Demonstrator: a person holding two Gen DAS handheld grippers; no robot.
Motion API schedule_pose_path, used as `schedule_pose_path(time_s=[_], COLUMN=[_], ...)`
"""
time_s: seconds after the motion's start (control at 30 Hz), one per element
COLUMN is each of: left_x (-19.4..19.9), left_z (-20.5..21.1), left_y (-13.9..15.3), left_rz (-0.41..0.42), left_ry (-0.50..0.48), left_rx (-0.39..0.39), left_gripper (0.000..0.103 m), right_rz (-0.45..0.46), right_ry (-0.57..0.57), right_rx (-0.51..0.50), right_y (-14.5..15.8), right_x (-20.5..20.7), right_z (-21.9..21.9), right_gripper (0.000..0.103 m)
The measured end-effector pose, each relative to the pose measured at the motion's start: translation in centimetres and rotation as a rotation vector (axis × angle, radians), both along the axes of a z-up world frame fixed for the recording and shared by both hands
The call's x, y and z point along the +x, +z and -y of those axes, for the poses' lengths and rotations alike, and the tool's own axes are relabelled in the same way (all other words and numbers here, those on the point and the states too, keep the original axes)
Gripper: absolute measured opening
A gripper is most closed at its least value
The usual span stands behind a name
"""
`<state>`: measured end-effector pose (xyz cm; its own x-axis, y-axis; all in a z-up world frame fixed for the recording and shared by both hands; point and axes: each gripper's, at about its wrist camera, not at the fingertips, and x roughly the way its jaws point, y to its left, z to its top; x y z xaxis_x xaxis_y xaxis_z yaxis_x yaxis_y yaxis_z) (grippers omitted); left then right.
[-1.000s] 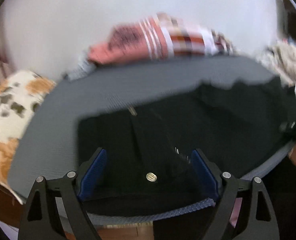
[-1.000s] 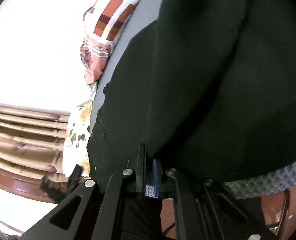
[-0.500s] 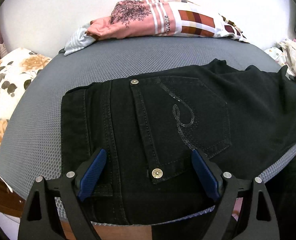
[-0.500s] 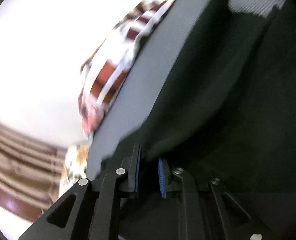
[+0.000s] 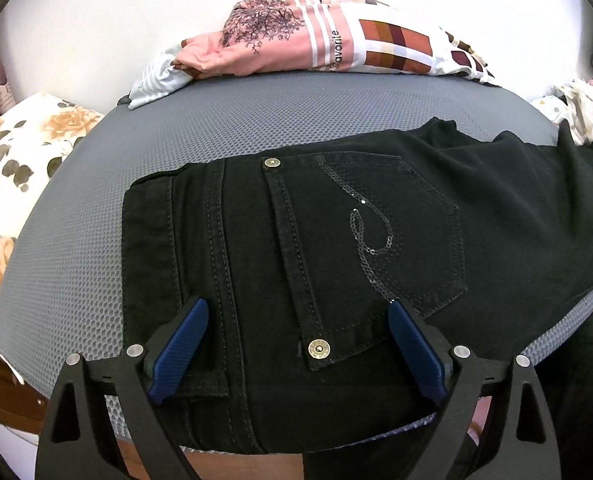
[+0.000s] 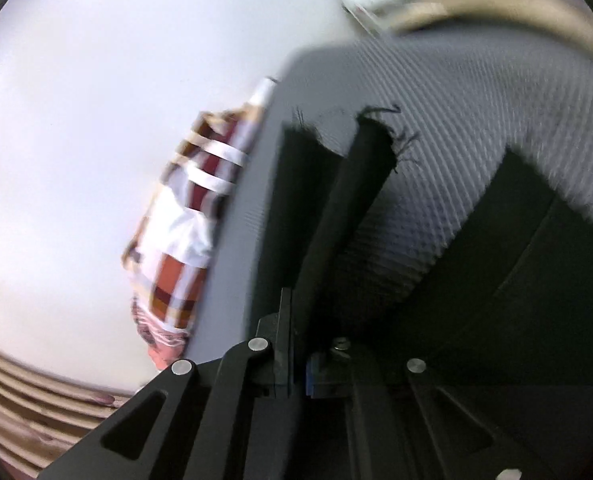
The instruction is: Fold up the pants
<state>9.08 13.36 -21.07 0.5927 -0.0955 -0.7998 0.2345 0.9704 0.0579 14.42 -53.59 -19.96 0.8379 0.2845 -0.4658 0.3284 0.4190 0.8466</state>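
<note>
Pants [image 5: 336,248] lie flat on the grey mat [image 5: 76,248], waist toward the released left gripper [image 5: 296,344], ready for folding. Right gripper [image 6: 298,376] pinches a leg [image 6: 348,208], probably to carry it over.

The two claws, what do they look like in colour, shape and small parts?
The left claw has black plastic arms with triangular cut-outs, round silver rivets, and ribbed dark blue pads on its fingers. The right claw has the same black frame, cut-outs and silver rivets; only thin edges of its blue pads show. No cables, markings or sleeves are visible.
</note>
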Motion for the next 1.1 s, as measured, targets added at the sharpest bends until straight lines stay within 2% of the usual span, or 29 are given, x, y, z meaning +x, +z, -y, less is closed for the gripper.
schedule_pose_path(time_s=[0.1,0.2,0.3,0.37,0.4,0.43,0.47,0.53,0.7,0.9,1.03,1.1], left_x=[0.1,0.1,0.1,0.1,0.1,0.2,0.2,0.2,0.2,0.3,0.3,0.3], left_z=[-0.2,-0.2,-0.2,-0.2,-0.2,-0.2,-0.2,-0.1,-0.2,-0.1,-0.1,-0.1], left_y=[-0.1,-0.2,-0.2,-0.2,-0.2,-0.3,-0.3,-0.3,-0.2,-0.2,-0.2,-0.2], left_rz=[-0.004,-0.002,-0.004,-0.003,-0.001,0.001,-0.001,-0.002,-0.006,-0.006,-0.006,-0.006], left_ry=[-0.001,-0.002,-0.002,-0.005,-0.01,-0.014,-0.016,-0.017,-0.021,-0.022,-0.022,-0.024], left_rx=[-0.006,-0.004,-0.012,-0.009,-0.006,-0.003,-0.002,0.0,0.004,0.005,0.008,0.01], left_gripper=[0.092,0.092,0.092,0.092,0.093,0.093,0.094,0.094,0.094,0.095,0.095,0.095], right_rz=[0.059,0.05,-0.049,-0.131,-0.15,-0.115,-0.105,-0.11,-0.089,-0.064,-0.118,-0.154], right_ry=[-0.016,-0.032,-0.066,-0.104,-0.117,-0.135,-0.139,-0.121,-0.15,-0.159,-0.13,-0.106], right_rx=[-0.02,-0.062,-0.004,0.125,0.158,0.201,0.227,0.184,0.19,0.337,0.218,0.112], right_y=[2.9,3.7,-0.5,-5.6,-7.1,-8.3,-8.6,-7.6,-7.2,-9.3,-8.1,-6.9], right_x=[-4.2,-9.1,-12.9,-15.2,-15.6,-16.2,-16.3,-16.1,-16.8,-16.3,-16.0,-15.6], right_z=[0.2,0.5,1.3,1.8,1.8,2.0,2.3,2.7,4.1,4.1,4.1,3.8], right_gripper=[0.005,0.005,0.005,0.005,0.003,0.0,0.0,0.002,0.003,0.005,0.002,0.002])
